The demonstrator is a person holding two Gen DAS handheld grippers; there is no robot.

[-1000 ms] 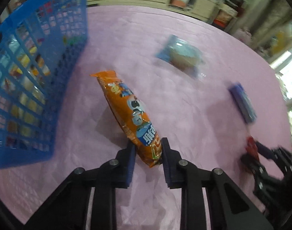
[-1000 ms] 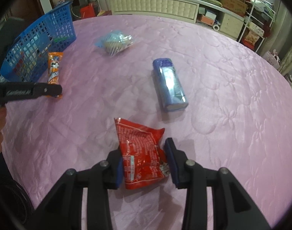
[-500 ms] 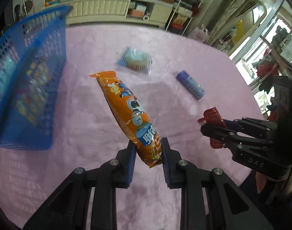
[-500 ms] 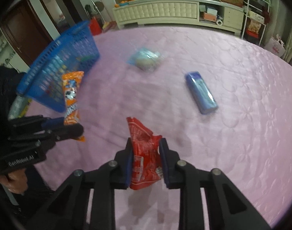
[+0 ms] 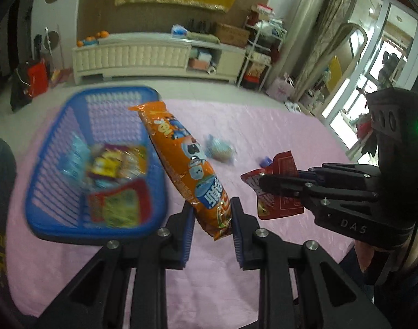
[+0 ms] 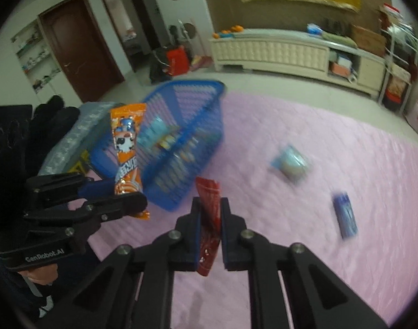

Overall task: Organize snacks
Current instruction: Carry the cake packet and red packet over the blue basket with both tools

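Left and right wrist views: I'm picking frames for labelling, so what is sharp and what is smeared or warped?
Left wrist view: the orange snack pack and left gripper are sharp; the blue basket smears with motion blur. Right wrist view: the red packet and right gripper are crisp; the basket, light blue packet and blue pack blur. Both show fisheye bending and dark corners.
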